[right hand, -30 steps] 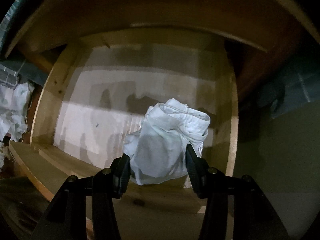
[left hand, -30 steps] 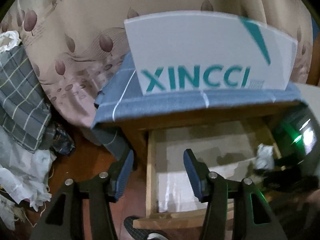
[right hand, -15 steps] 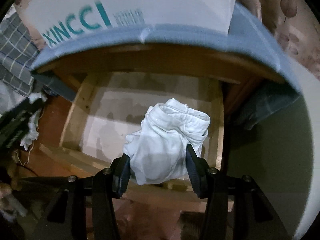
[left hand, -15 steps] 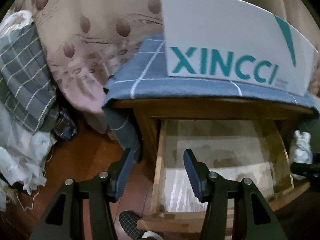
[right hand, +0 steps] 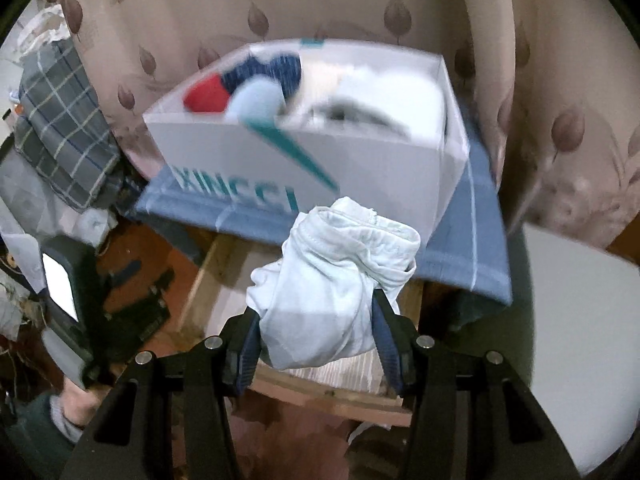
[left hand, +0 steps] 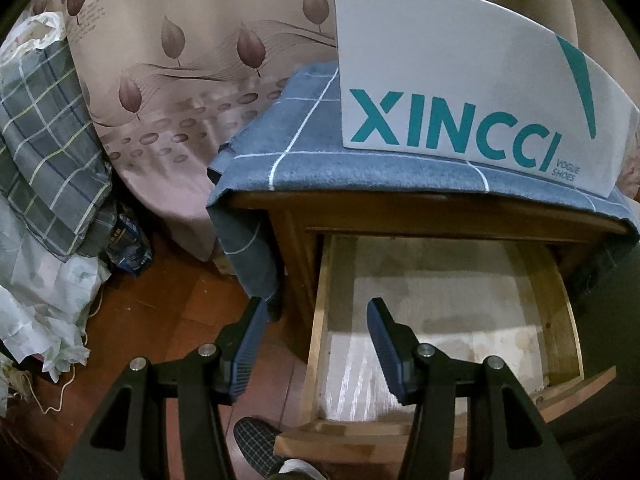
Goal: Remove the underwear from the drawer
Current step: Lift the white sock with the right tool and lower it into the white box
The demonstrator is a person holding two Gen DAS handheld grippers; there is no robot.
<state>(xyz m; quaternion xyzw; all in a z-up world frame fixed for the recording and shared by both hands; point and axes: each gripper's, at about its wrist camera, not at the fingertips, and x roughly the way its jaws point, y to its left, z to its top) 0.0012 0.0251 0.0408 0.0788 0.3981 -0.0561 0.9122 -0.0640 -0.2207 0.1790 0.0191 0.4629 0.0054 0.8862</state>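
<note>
My right gripper [right hand: 316, 320] is shut on bunched white underwear [right hand: 332, 280] and holds it in the air above the open wooden drawer [right hand: 224, 276]. In the left wrist view the drawer [left hand: 560, 320] stands pulled out of a wooden nightstand [left hand: 296, 248]; only its pale liner shows inside. My left gripper [left hand: 316, 320] is open and empty, hovering over the drawer's left wall and the floor.
A white XINCCI shoe box [left hand: 460, 92] stands on the blue checked cloth [left hand: 288, 152] on the nightstand; the right wrist view shows folded clothes in the shoe box [right hand: 400, 176]. A leaf-pattern curtain [left hand: 180, 80] hangs behind. Plaid bedding [left hand: 44, 152] and white cloth lie at the left. A shoe [left hand: 256, 448] is on the floor.
My right gripper has lifted the underwear up out of the drawer, to the level of the shoe box. My left gripper has risen and drawn back a little, staying open.
</note>
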